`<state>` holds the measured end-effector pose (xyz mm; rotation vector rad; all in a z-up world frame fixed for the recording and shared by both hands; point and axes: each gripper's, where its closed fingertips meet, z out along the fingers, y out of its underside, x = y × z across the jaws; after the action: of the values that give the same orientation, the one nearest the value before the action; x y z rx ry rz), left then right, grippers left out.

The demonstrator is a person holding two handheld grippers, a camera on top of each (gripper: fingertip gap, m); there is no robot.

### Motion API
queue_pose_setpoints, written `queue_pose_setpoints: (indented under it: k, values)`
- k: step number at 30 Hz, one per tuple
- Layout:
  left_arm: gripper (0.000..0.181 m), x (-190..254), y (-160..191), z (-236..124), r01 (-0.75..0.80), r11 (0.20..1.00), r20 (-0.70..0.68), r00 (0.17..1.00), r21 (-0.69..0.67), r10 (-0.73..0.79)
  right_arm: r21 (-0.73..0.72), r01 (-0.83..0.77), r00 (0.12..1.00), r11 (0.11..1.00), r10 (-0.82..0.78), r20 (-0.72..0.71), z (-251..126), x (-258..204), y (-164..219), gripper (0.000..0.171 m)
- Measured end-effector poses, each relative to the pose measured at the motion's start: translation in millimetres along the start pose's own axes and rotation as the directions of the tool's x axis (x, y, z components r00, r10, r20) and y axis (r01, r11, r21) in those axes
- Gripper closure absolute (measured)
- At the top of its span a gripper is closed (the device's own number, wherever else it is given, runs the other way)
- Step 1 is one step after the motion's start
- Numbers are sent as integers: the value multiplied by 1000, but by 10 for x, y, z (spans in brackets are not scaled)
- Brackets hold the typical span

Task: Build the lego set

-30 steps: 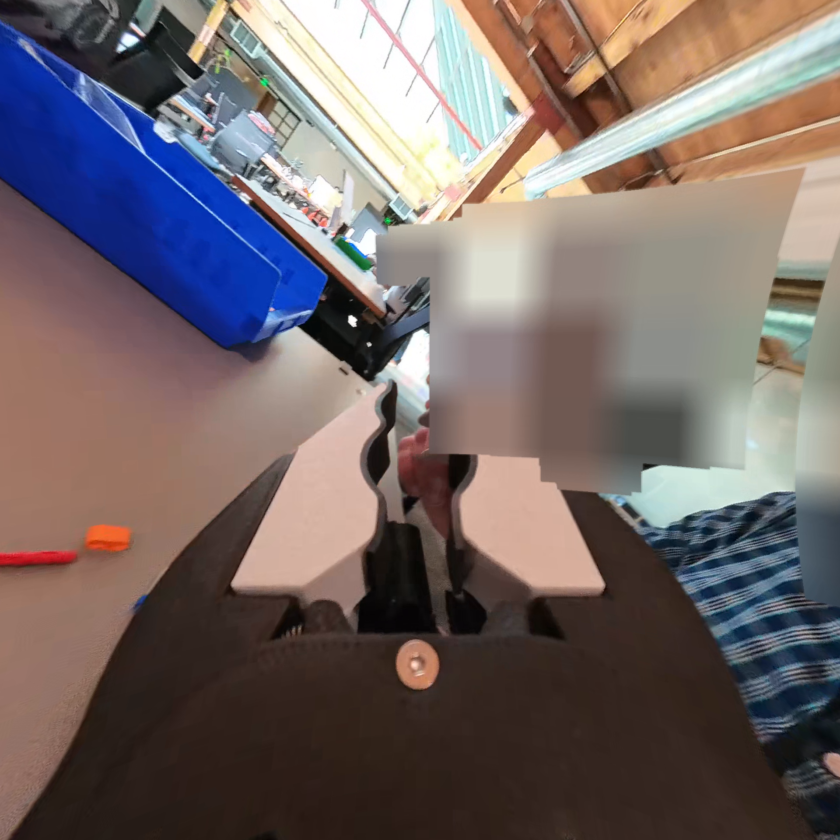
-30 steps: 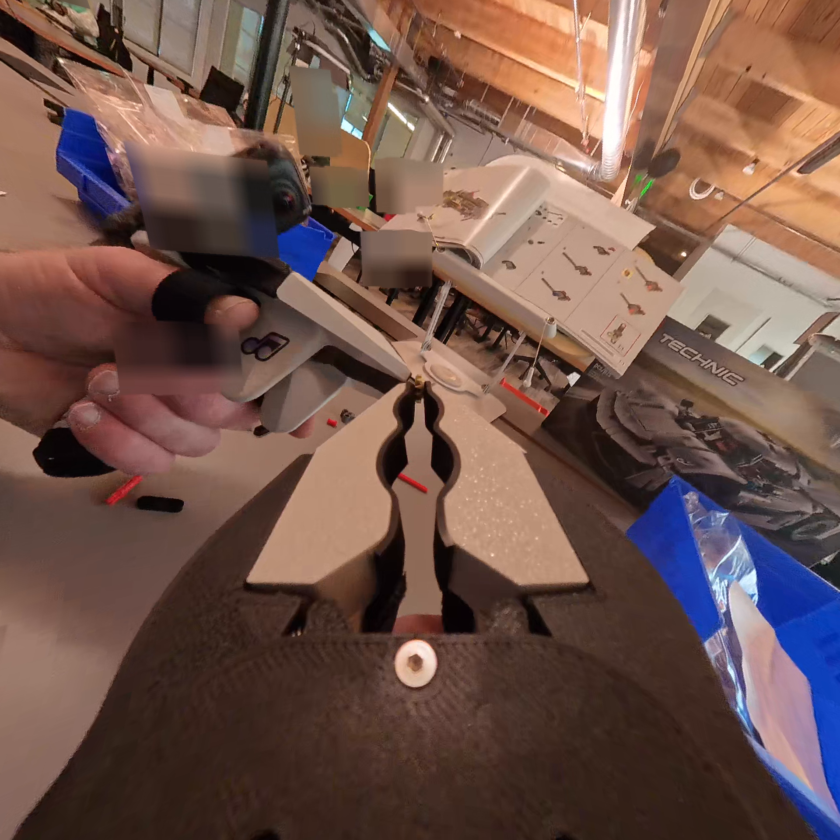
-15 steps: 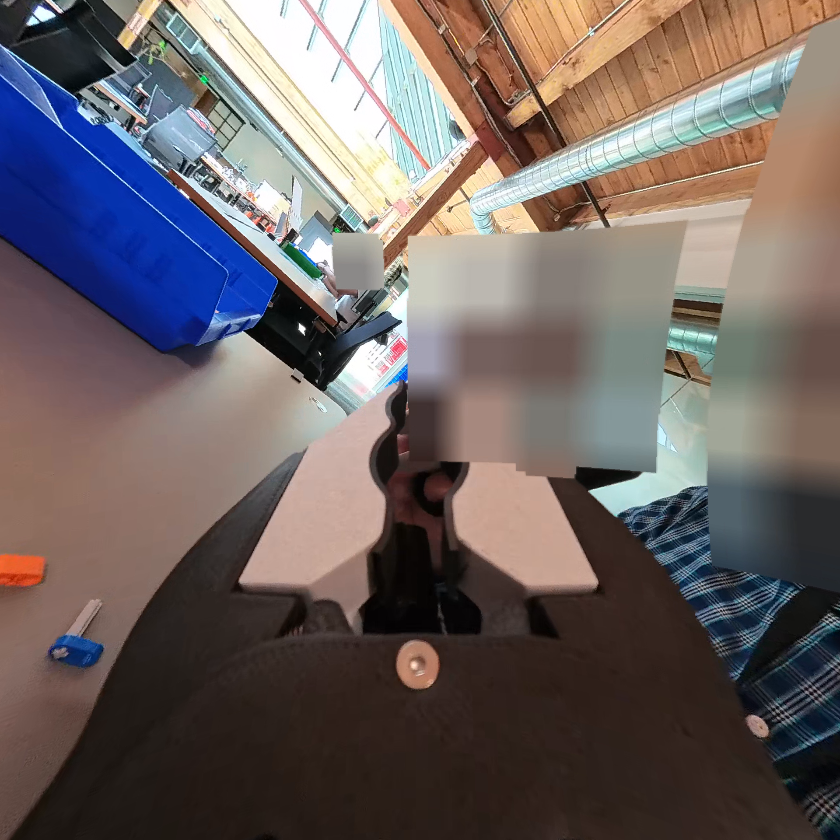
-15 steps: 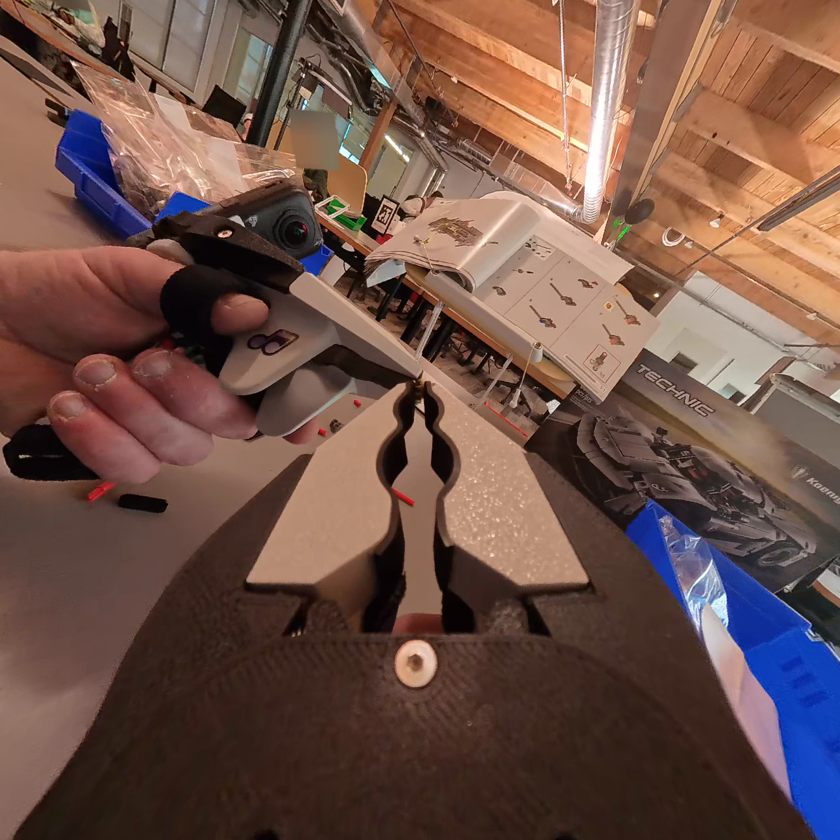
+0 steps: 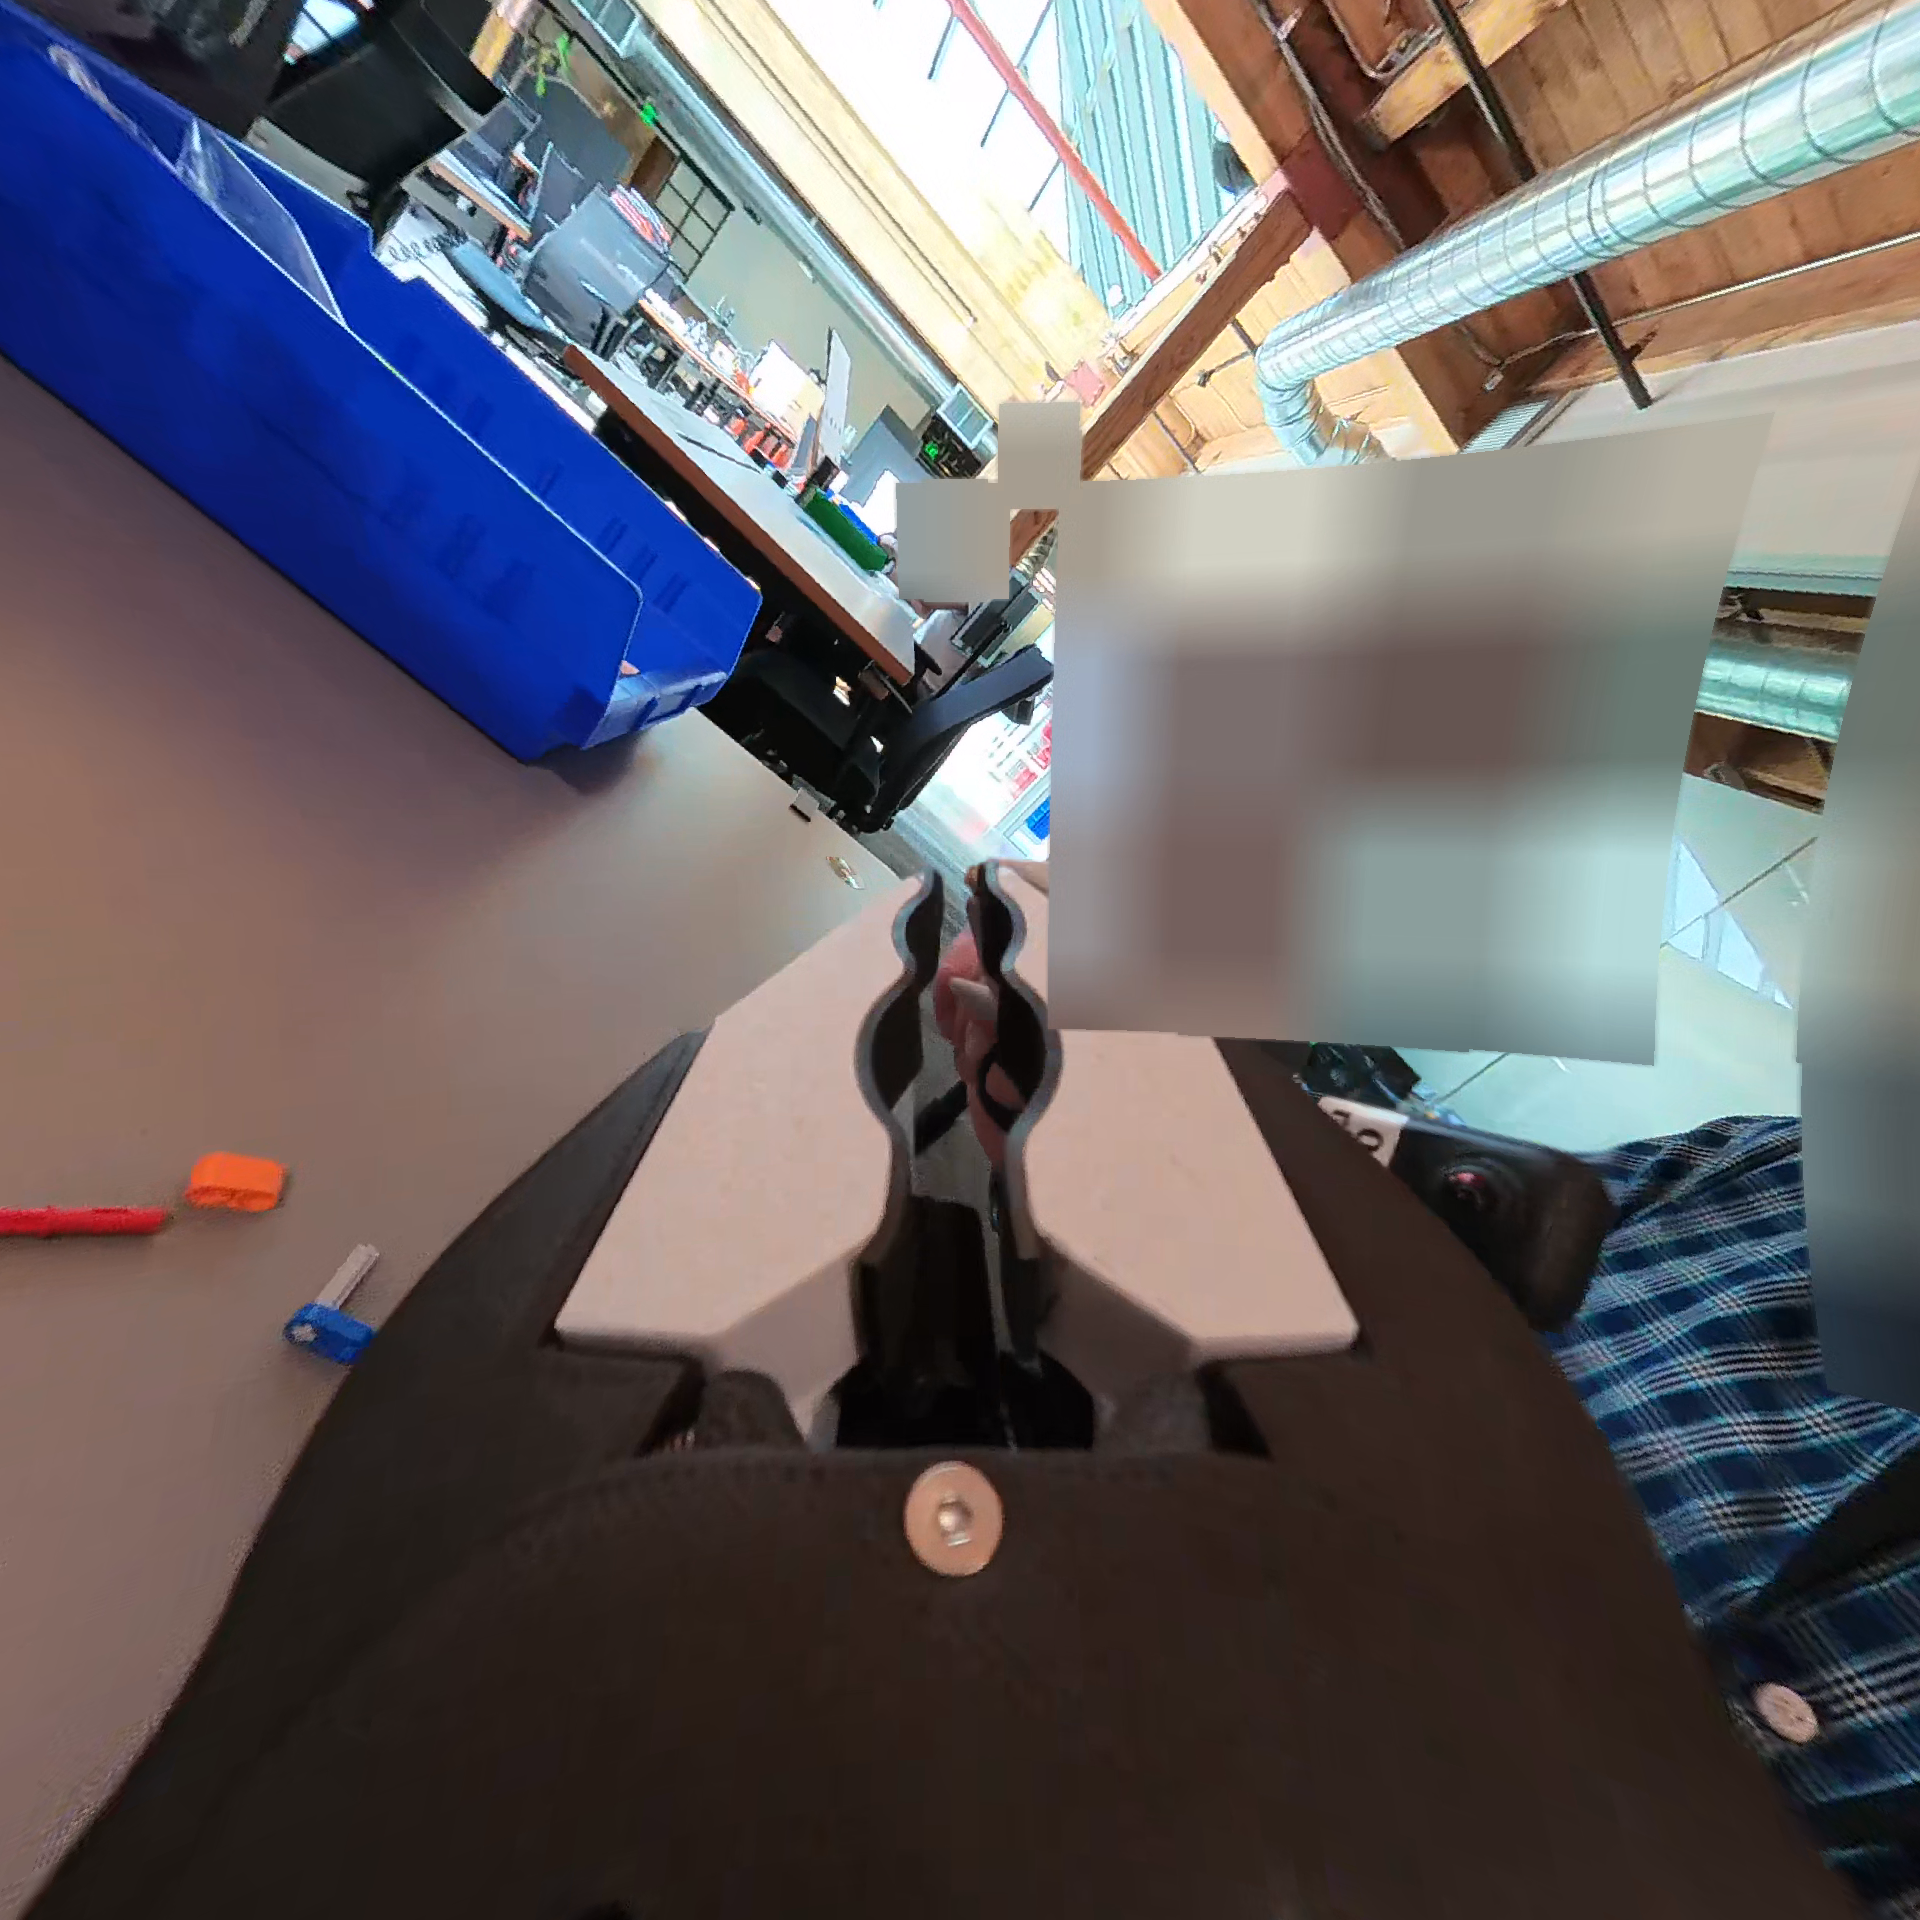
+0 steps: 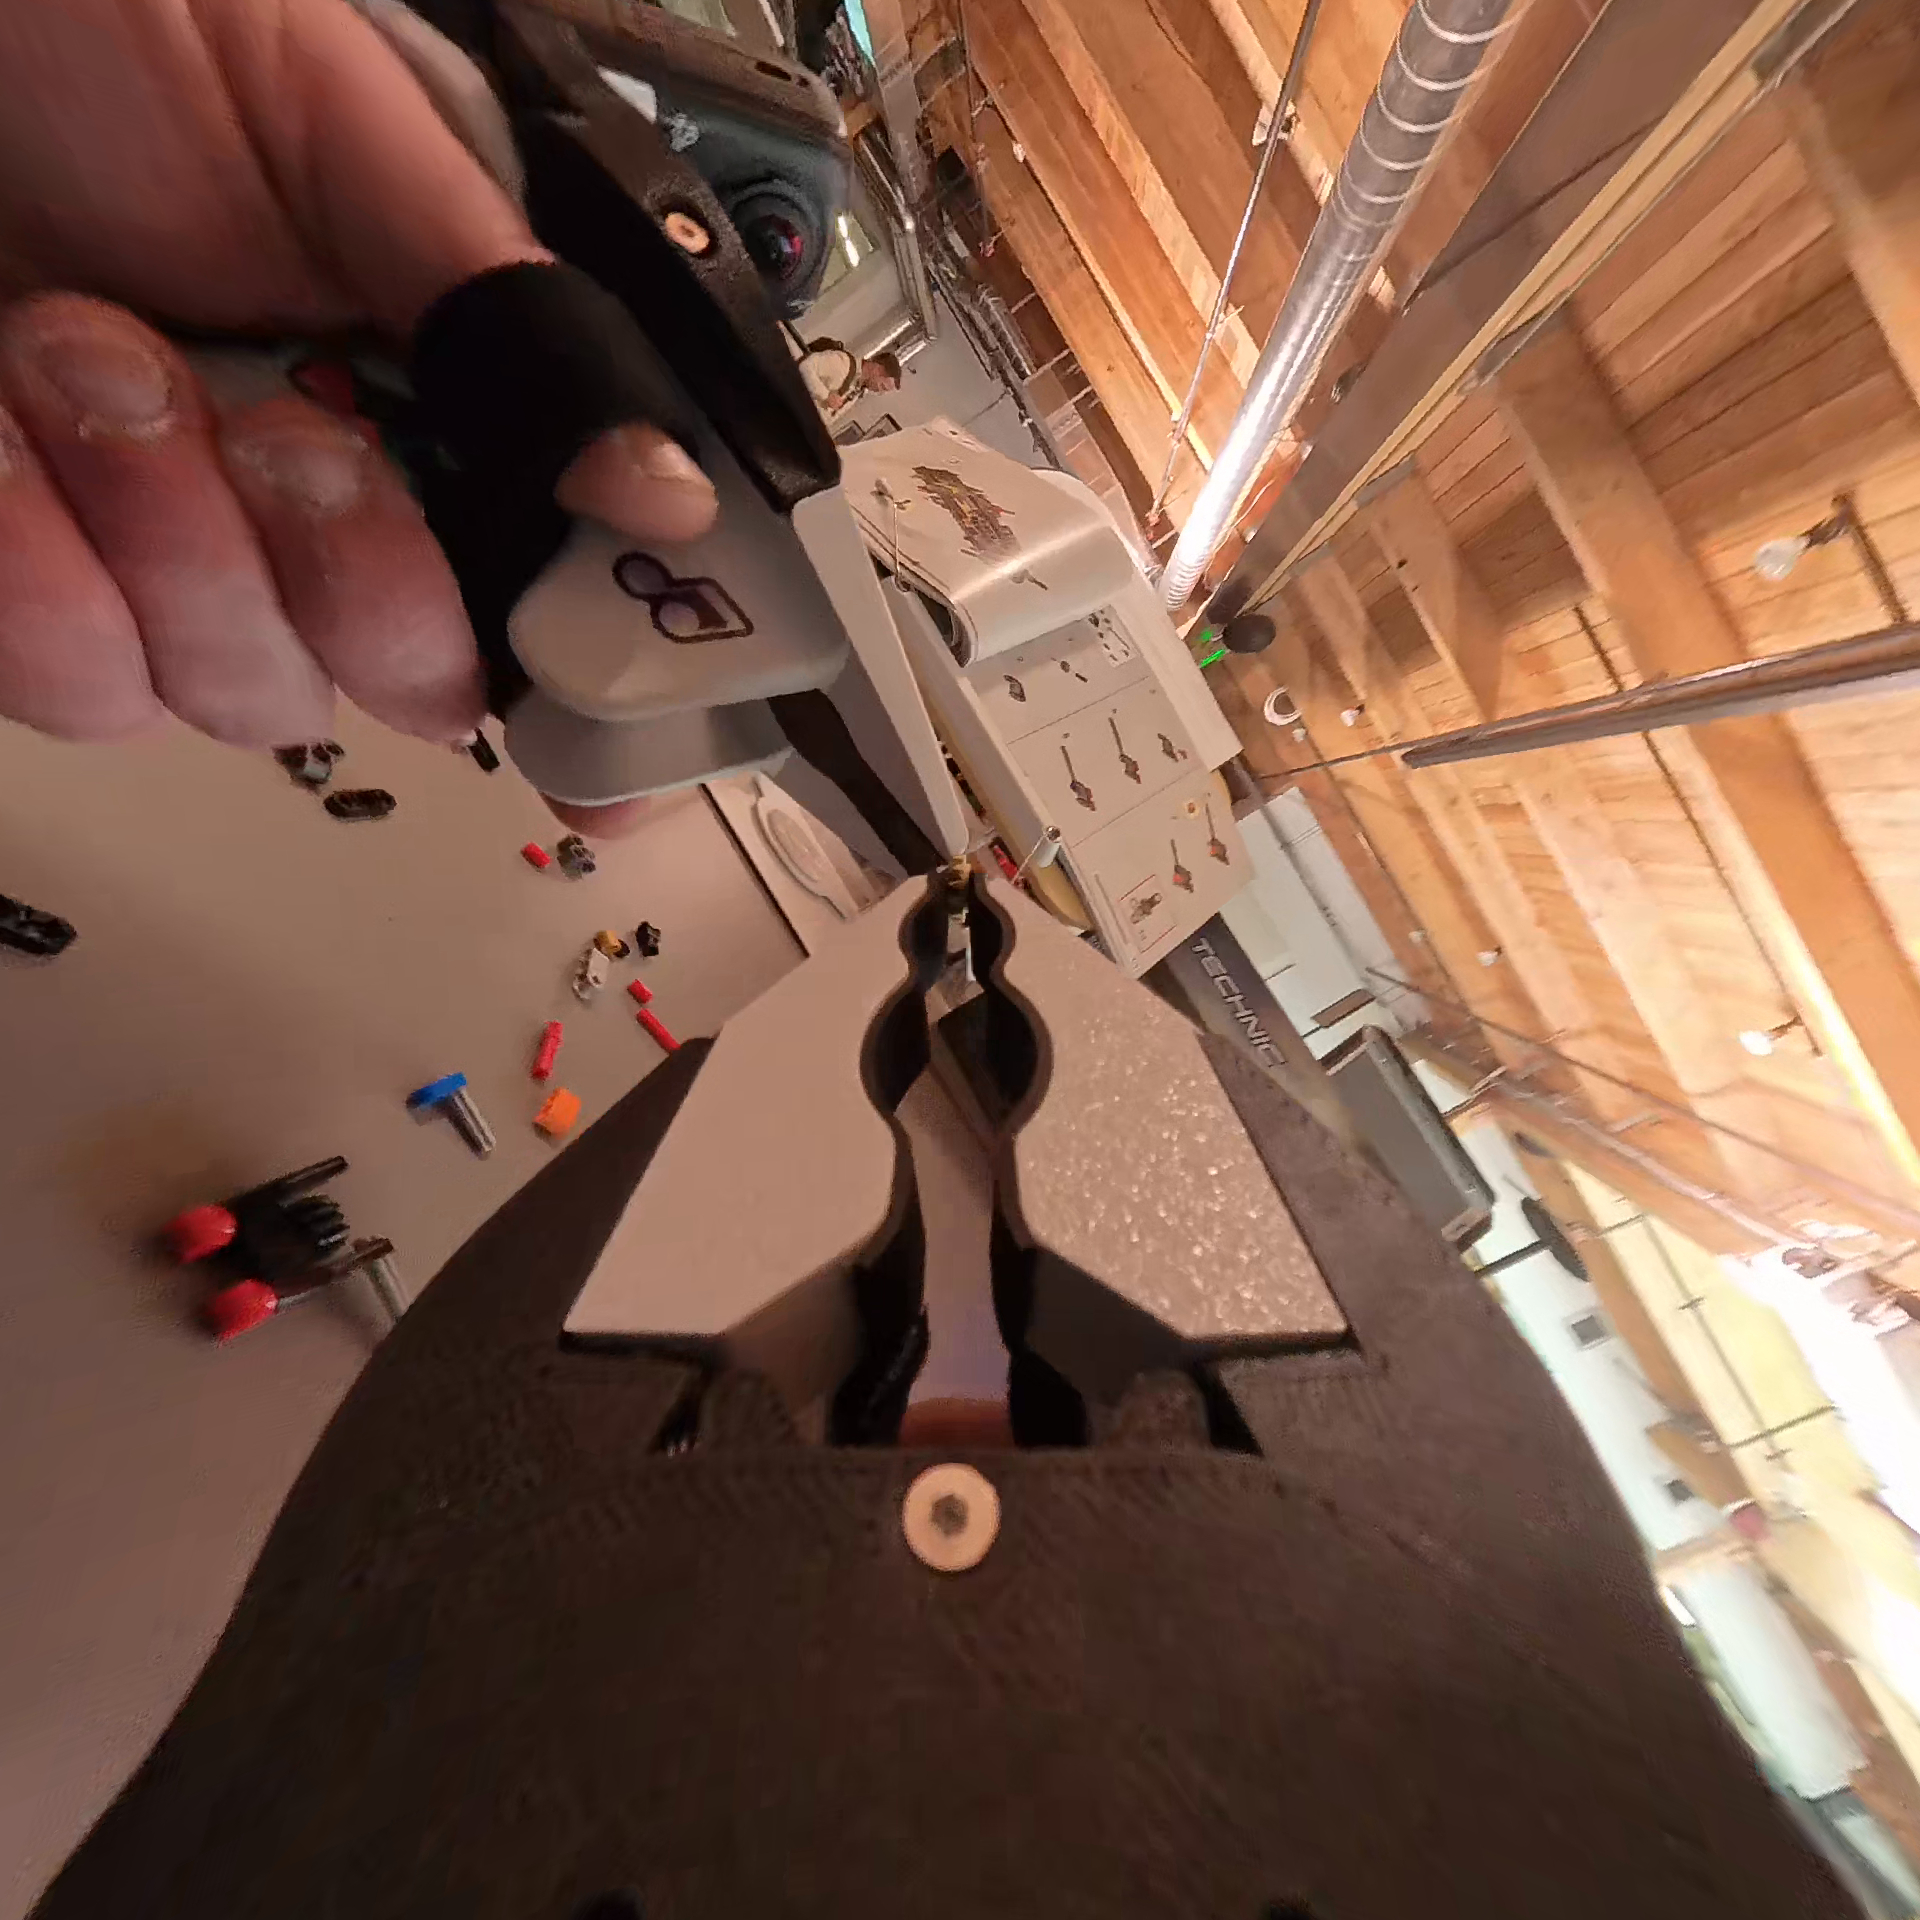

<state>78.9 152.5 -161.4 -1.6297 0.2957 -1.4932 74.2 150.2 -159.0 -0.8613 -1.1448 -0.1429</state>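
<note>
My right gripper (image 6: 954,896) is shut on a small tan lego piece (image 6: 951,883) at its very tips, held in the air above the table. A hand holds my left gripper (image 6: 940,844) at the upper left of the right wrist view, and its tips meet that piece. In its own view the left gripper (image 5: 956,883) has its jaws nearly together, and nothing shows between the tips. I cannot tell whether the left also grips the piece. A black lego assembly with red ends (image 6: 260,1247) lies on the table.
Loose pieces lie on the table: a blue-and-grey pin (image 6: 447,1101), an orange piece (image 6: 558,1110), red pins (image 6: 545,1049) and black bits (image 6: 358,802). An open instruction booklet (image 6: 1039,623) and the set box (image 6: 1247,1018) stand behind. A blue bin (image 5: 312,416) sits far left.
The left gripper's jaws have closed from clearly apart to nearly together. The right gripper has rolled and tilted, bringing the table's loose pieces into view. The tan piece stays at its tips.
</note>
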Motion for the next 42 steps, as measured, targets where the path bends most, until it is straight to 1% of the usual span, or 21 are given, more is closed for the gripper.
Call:
queue_pose_setpoints:
  k: [4, 7, 10, 13, 22, 28, 36, 39, 42]
  values:
    - [172, 59, -25, -22, 30, 1000, -18, 999, -5, -30, 0, 90, 996, 996, -90, -23, -10, 26, 18, 170]
    - [172, 74, 12, 9, 61, 998, -23, 998, -26, -61, 14, 163, 986, 987, -162, -37, -13, 22, -15, 171]
    - [174, 82, 10, 34, 90, 996, -27, 995, -17, -91, 17, 220, 975, 975, -220, -45, -12, 14, -13, 171]
    - [178, 71, 7, 51, 109, 994, -24, 994, -10, -110, 17, 265, 963, 964, -264, -48, -14, 15, 10, 171]
    - [178, 41, 60, 77, 153, 988, -11, 988, -31, -153, 29, 368, 928, 929, -366, -61, -36, -19, 60, 171]
    - [179, -53, 90, 62, 128, 991, 61, 990, -44, -125, 29, 442, 897, 897, -441, -45, -2, -85, 121, 171]
    - [180, -275, 142, 34, 87, 996, 175, 981, -24, -81, 7, 419, 908, 908, -419, 17, 74, -245, 272, 168]
    - [180, -361, 111, 4, 69, 998, 213, 975, -2, -67, 7, 397, 917, 918, -397, 30, 89, -275, 295, 159]
    - [180, -418, 96, -39, 32, 999, 253, 967, -8, -29, -9, 308, 948, 951, -306, 90, 81, -296, 356, 151]
